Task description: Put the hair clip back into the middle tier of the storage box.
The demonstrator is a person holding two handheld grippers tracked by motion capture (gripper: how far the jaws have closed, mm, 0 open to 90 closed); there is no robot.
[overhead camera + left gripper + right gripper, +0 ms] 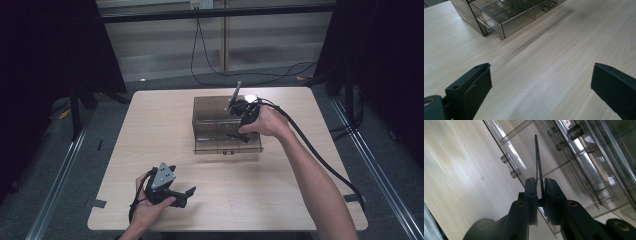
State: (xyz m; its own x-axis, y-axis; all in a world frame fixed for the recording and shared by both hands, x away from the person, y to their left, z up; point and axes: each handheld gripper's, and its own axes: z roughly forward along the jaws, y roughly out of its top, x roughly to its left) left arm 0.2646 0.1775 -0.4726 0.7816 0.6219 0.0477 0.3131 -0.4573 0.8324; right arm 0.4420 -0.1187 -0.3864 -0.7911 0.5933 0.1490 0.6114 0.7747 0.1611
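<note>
Toward the far edge of the pale wooden table (150,150), my right gripper (540,195) pinches a thin, dark, toothed strip (537,162) over the smoky clear-plastic drawer box (210,107). That slim strip could twist or slip against the slick plastic. My left gripper (541,82) rests spread and empty near the front edge.
</note>
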